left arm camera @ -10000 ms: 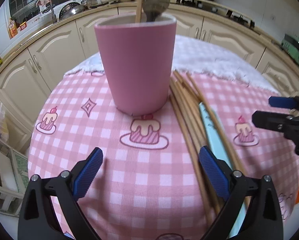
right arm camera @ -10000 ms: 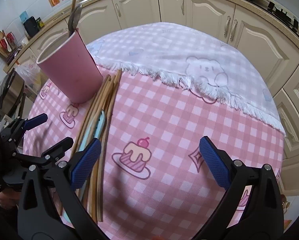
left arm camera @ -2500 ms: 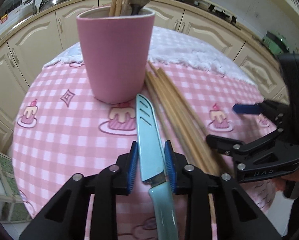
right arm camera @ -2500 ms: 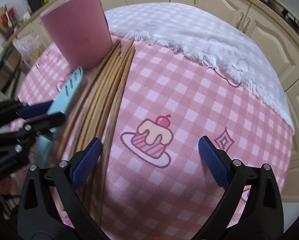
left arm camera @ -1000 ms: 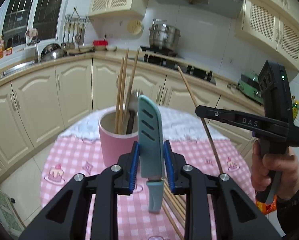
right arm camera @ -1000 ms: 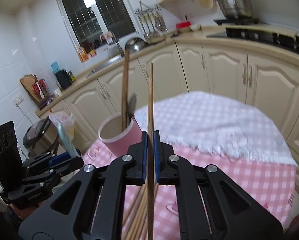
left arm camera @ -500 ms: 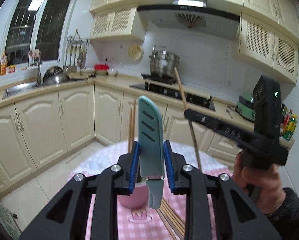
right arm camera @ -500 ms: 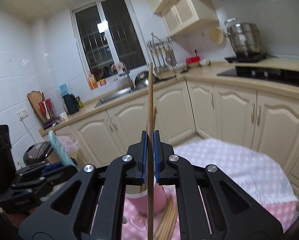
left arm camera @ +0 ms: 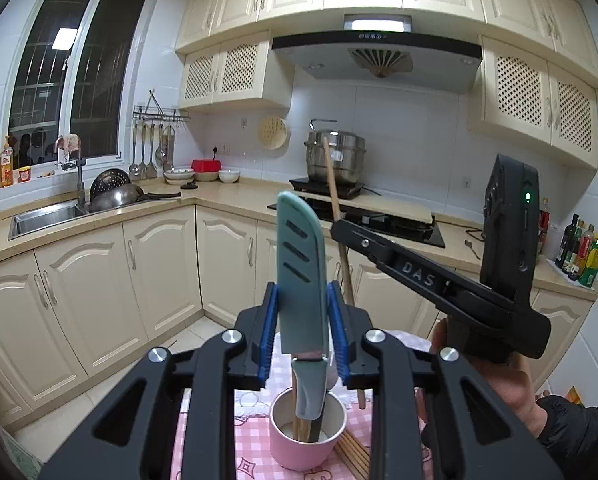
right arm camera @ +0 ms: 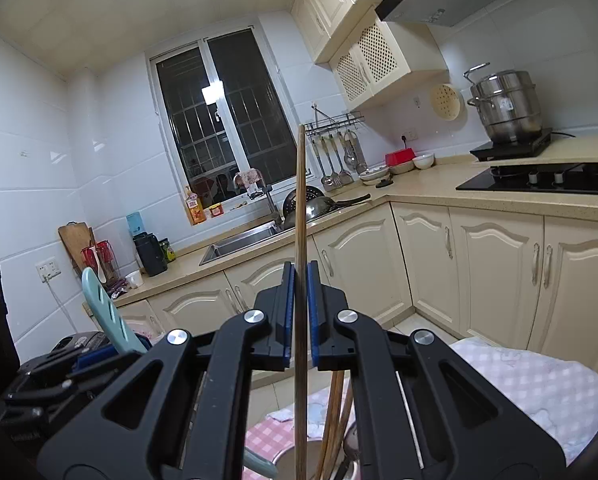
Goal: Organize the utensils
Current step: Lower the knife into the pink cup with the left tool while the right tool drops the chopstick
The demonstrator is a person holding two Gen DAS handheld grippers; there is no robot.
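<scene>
Step in hand, as I read it: both utensils are lifted over the cup, about to be dropped in, so it's partway through loading

Left to right in the left wrist view: left gripper pinches the knife by the lower blade, blue pads pressed on both flat sides, blade tip up, handle hanging down w/ its end over the mouth of the pink cup, maybe already just inside; can't tell if it touches anything. Right of that, the right gripper is held by a hand and clamps one chopstick, jaws pressed nearly together on it, stick near upright, leaning a bit, lower end down beside the cup's far rim

Right wrist view agrees: stick runs straight up between the pads, its lower end near the cup opening at the bottom edge

Next move, I'd say: lower both so the ends go inside the rim, then let go. Knife would go in handle first, blade sticking up, so watch that

Containers: cup stands on the checked tablecloth, already holds several chopsticks and what looks like a dark-handled utensil. More loose chopsticks lie on the cloth just right of the cup
</scene>
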